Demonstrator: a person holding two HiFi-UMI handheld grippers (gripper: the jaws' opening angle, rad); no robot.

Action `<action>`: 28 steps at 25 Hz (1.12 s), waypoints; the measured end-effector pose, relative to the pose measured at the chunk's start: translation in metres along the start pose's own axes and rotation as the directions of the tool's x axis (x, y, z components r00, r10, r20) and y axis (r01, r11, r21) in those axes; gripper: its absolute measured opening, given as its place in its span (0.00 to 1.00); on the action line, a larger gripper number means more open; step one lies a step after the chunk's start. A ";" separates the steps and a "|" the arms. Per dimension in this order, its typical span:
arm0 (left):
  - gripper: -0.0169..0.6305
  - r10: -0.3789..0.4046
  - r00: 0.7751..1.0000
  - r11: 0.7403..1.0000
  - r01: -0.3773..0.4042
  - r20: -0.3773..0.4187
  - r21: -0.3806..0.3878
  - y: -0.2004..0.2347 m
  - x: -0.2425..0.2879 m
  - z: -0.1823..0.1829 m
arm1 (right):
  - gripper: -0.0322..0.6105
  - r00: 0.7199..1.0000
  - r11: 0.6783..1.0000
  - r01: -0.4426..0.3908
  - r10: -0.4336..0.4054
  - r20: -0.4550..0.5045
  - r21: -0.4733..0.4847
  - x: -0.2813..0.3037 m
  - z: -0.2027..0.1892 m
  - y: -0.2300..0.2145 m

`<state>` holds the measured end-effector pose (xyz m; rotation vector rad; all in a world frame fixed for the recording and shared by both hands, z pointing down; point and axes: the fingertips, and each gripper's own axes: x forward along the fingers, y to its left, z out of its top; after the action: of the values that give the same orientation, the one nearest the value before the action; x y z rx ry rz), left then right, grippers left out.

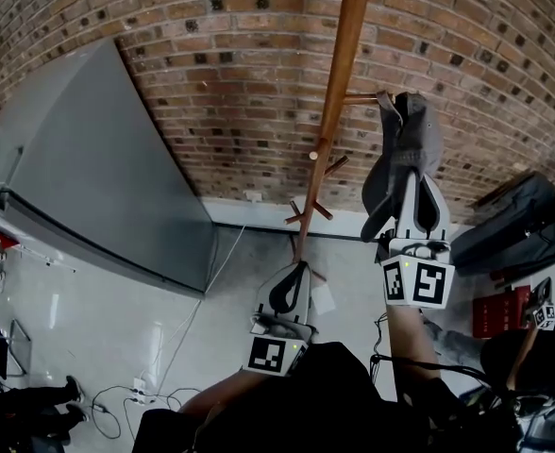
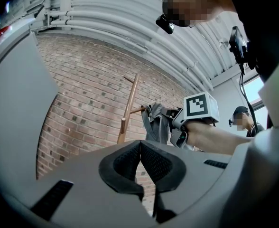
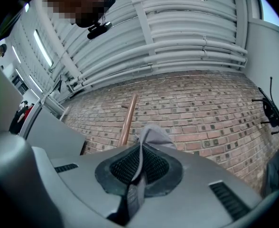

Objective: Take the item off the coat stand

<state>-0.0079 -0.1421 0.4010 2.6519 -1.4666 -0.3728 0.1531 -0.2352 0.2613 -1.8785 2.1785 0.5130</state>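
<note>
A wooden coat stand (image 1: 339, 83) rises in front of the brick wall. A grey cloth item (image 1: 408, 149) hangs off a peg (image 1: 361, 98) on its right side. My right gripper (image 1: 414, 189) is shut on the item's lower part; in the right gripper view the grey cloth (image 3: 151, 136) is pinched between the pads and sticks out above them. My left gripper (image 1: 301, 270) is lower, near the stand's foot, shut with nothing in it. In the left gripper view the item (image 2: 154, 122) and the right gripper's marker cube (image 2: 199, 107) show beside the coat stand (image 2: 130, 107).
A large grey panel (image 1: 89, 168) leans at the left. Lower pegs (image 1: 313, 208) stick out of the stand. A dark bag (image 1: 513, 223) and a red box (image 1: 499, 311) lie at the right. Cables (image 1: 126, 399) run over the pale floor.
</note>
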 end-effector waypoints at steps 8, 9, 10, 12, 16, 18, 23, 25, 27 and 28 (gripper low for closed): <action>0.05 -0.012 1.000 1.000 0.012 -0.010 0.007 -0.008 -0.003 -0.002 | 0.08 1.000 1.000 0.024 -0.024 0.014 0.019 -0.008 0.004 -0.007; 0.05 -0.012 1.000 1.000 0.012 -0.011 0.009 -0.008 -0.004 -0.002 | 0.08 1.000 0.999 0.027 -0.027 0.016 0.021 -0.009 0.005 -0.007; 0.05 -0.012 1.000 1.000 0.012 -0.012 0.009 -0.009 -0.005 -0.002 | 0.08 0.999 0.999 0.029 -0.029 0.018 0.022 -0.010 0.006 -0.008; 0.05 -0.008 1.000 1.000 0.009 -0.014 0.007 -0.010 -0.006 -0.002 | 0.08 0.999 0.999 0.031 -0.032 0.023 0.024 -0.012 0.008 -0.010; 0.05 -0.009 1.000 1.000 0.009 -0.014 0.007 -0.013 -0.007 -0.003 | 0.08 0.999 0.999 0.040 -0.041 0.024 0.025 -0.017 0.007 -0.014; 0.05 -0.012 1.000 1.000 0.012 -0.020 0.004 -0.014 -0.009 -0.005 | 0.08 0.999 0.999 0.046 -0.046 0.021 0.026 -0.020 0.007 -0.014; 0.05 -0.023 0.999 1.000 0.024 -0.027 0.005 -0.020 -0.011 -0.007 | 0.08 0.998 0.998 0.052 -0.052 0.023 0.022 -0.026 0.011 -0.017; 0.05 -0.030 0.999 1.000 0.030 -0.028 0.002 -0.023 -0.010 -0.008 | 0.08 0.998 0.998 0.054 -0.054 0.024 0.018 -0.027 0.012 -0.019; 0.05 -0.034 0.999 0.999 0.034 -0.028 -0.004 -0.026 -0.010 -0.008 | 0.08 0.998 0.998 0.056 -0.057 0.025 0.015 -0.028 0.014 -0.021; 0.05 -0.036 0.999 0.999 0.036 -0.029 -0.006 -0.028 -0.010 -0.009 | 0.08 0.998 0.998 0.058 -0.058 0.027 0.014 -0.029 0.016 -0.023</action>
<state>0.0120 -0.1191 0.4056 2.6711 -1.4098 -0.3382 0.1791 -0.2055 0.2553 -1.9103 2.0984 0.5094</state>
